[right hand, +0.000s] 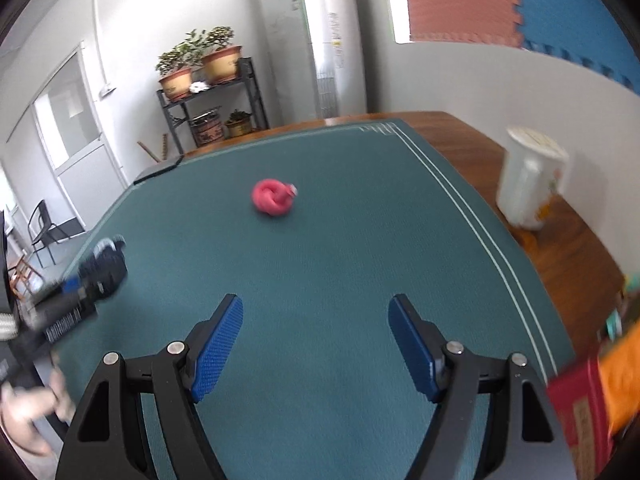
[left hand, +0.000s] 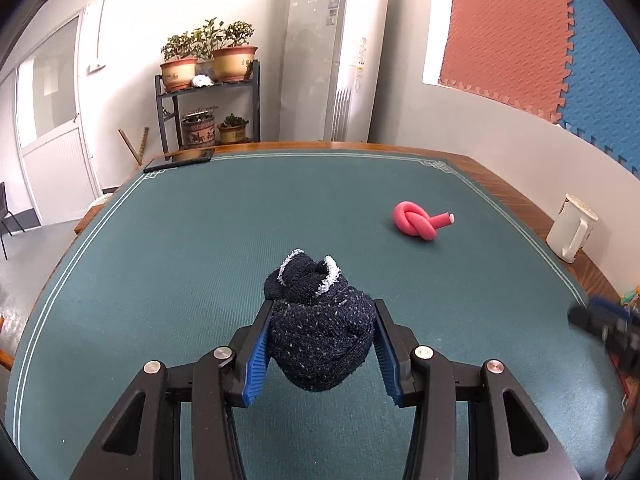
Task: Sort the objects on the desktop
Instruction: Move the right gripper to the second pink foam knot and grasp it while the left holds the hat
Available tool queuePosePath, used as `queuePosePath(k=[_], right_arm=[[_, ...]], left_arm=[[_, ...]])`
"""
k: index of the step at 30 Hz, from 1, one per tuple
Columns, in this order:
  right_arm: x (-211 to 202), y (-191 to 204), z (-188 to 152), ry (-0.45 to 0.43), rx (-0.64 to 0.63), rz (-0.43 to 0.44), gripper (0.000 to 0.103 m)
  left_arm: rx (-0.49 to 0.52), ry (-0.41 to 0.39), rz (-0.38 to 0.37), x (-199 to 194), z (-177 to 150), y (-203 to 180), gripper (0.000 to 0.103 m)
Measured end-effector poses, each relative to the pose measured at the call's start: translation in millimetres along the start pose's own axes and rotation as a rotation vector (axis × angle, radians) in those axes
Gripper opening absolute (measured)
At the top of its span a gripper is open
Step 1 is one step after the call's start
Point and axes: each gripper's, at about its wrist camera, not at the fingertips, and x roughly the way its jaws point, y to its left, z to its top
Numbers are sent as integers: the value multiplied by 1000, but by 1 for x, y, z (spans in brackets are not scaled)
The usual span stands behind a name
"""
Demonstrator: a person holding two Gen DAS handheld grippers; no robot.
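Left gripper (left hand: 323, 332) is clamped on the dark navy knitted sock bundle with white flecks and a white-trimmed cuff (left hand: 318, 320), lifted off the green felt desk mat (left hand: 200, 240), blue ribbed pads (left hand: 256, 356) squeezing its sides.

Right gripper (right hand: 316, 344) has jaws wide apart, nothing between them, pointing toward the pink foam tube tied in a knot (right hand: 274, 197), which lies on the mat well ahead.

Handling, my read:
- Sock bundle: light, soft, compresses under the pads, grippy knit, not fragile. Mid-body hold looks secure; loose cuff could snag.
- Pink knot: light, springy foam, may roll or squash. Take it across the knotted body, not the free end.

Count:
- 1 sock bundle
- 1 pink knot
- 1 white ceramic mug (left hand: 570, 232) on the wooden table edge (right hand: 560, 248), beside the mat
- 1 dark flat tablet-like slab (left hand: 180, 162) at the far corner
- 2 grippers
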Motion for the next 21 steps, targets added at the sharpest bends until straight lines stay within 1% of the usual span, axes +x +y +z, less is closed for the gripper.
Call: queuePosePath(k=[6,8,14,17,21], right_arm=[[39,16,33,21,-28,0,79],[52,23,41,32,-52,4,79],[88,43,65,34,-126,15,79],[105,45,76,44,-129,20,79],[133,46,88,72,-122,33,80]], left_arm=[[-8,19,16,8,-2,6,48],[-11,17,30,10,-2,8,48],[-10,39,36,18,-8,10,48],[-7,52,34,23,-9,9,48],[-29,61,28,25,-8,14,48]])
